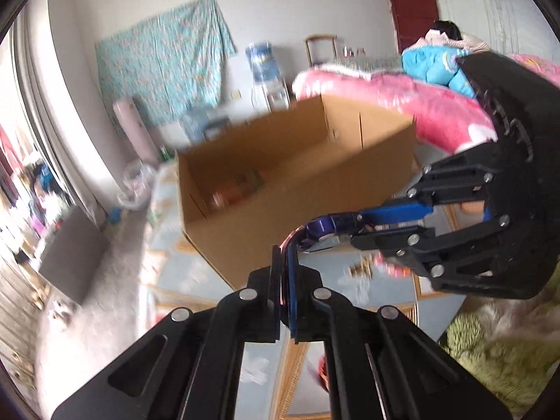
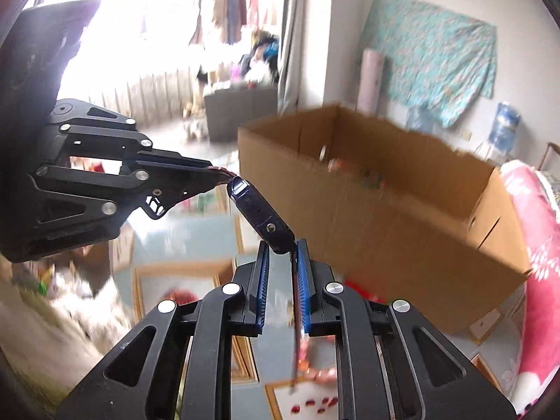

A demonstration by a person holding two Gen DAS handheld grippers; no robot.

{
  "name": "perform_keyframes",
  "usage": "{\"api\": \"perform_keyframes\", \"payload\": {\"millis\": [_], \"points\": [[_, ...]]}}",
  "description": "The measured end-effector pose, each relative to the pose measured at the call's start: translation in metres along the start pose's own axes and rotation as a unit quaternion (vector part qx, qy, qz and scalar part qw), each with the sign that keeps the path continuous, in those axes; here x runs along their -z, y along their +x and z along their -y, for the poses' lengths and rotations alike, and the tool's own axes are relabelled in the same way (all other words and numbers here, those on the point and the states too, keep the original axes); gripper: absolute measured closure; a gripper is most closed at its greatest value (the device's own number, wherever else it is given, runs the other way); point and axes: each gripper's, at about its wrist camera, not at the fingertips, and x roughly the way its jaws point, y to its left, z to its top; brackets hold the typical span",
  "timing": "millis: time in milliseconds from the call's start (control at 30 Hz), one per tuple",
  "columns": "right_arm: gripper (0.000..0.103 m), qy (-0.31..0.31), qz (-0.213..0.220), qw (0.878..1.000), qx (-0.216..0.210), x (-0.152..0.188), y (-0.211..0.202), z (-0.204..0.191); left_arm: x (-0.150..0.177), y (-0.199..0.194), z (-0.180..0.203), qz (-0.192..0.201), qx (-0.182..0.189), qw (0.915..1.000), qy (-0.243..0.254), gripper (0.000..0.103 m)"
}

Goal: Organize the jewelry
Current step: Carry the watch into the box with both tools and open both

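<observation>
An open cardboard box (image 1: pixel 297 182) (image 2: pixel 402 217) is the biggest thing here. It stands on the table (image 1: pixel 385 290), which has a pale blue top with wood-coloured lines, and blurred items lie on the box floor. Behind the box, a pink quilt (image 1: pixel 437 112) is heaped on a bed.

In front of the box, above the table, the two tools meet tip to tip. The left hand-held gripper (image 1: pixel 285 255) (image 2: pixel 224 176) is clenched on one end of a dark blue wristwatch (image 1: pixel 322 227) (image 2: pixel 260 215), with the strap pinched flat between its pads. The right hand-held gripper (image 2: pixel 281 245) (image 1: pixel 353 227) grasps the other end. Its jaws stand a little apart, and the watch's end fills the gap at the fingertips. The watch is thus held in the air between the two grippers, on the near side of the box and clear of the table.

Below the grippers, nearer than the box, a string of pink beads (image 2: pixel 320 372) (image 1: pixel 388 267) lies on the table, too blurred to tell more.
</observation>
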Motion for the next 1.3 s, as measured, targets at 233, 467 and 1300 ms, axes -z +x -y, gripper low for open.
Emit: {"api": "perform_keyframes", "payload": {"millis": [233, 467, 1300], "points": [[0.089, 0.019, 0.089, 0.996, 0.013, -0.034, -0.015, 0.002, -0.036, -0.041, -0.002, 0.076, -0.048, 0.995, 0.043, 0.1], [0.089, -0.016, 0.138, 0.989, 0.059, -0.072, -0.032, 0.021, -0.07, -0.055, -0.01, 0.132, -0.066, 0.9866, 0.07, 0.1], [0.092, -0.022, -0.34, 0.937, -0.073, -0.096, 0.176, 0.18, -0.135, 0.263, -0.07, -0.28, 0.198, 0.9303, -0.129, 0.1]]}}
